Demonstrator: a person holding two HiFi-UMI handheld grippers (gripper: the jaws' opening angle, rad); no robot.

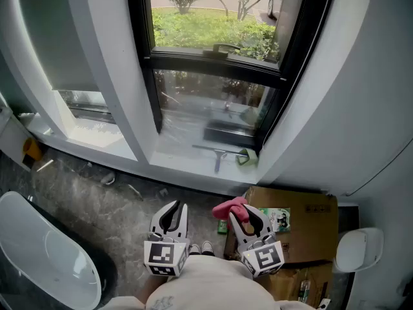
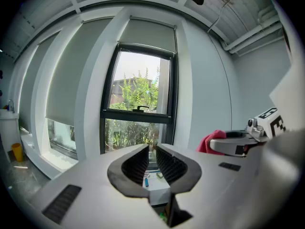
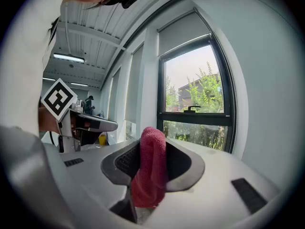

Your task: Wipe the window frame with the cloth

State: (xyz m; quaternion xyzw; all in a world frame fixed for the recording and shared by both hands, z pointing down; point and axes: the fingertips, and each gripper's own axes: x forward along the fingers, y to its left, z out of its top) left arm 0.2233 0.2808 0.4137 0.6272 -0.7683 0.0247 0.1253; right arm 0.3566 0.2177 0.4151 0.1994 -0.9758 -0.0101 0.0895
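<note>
Hazards first. We judge the main risk to be the cloth (image 3: 150, 166) dragging out of the right gripper (image 3: 152, 147) once it is pressed along the window frame (image 1: 213, 63). It is pinched only as a narrow fold, with little fabric proud of the jaw tips. That same shortage could let the bare jaw tips scrape the dark frame instead of the fabric.

A second risk lies on the sill (image 1: 187, 163). A squeegee (image 1: 218, 154) and a small green item (image 1: 247, 157) rest near the lower right corner of the frame. A low sweep there could knock either to the floor, where a cardboard box (image 1: 303, 225) stands below.

Both grippers are held low and well apart from the frame, so wiping has not yet begun.

Grip states:
- **Right gripper:** the jaws are clamped on the cloth.
- **Left gripper** (image 2: 151, 151): the jaws are drawn close with a slim gap between them. We see nothing held there, only the sill beyond.

Condition of the cloth:
- It is a pinkish-red towelling with a fine looped texture, doubled over into a rounded hump above the pads.
- The rest hangs down through the jaw throat.
- In the head view it shows as a bunched lump at the jaw tips.
- It looks dry and unsoiled, as far as we can tell.
</note>
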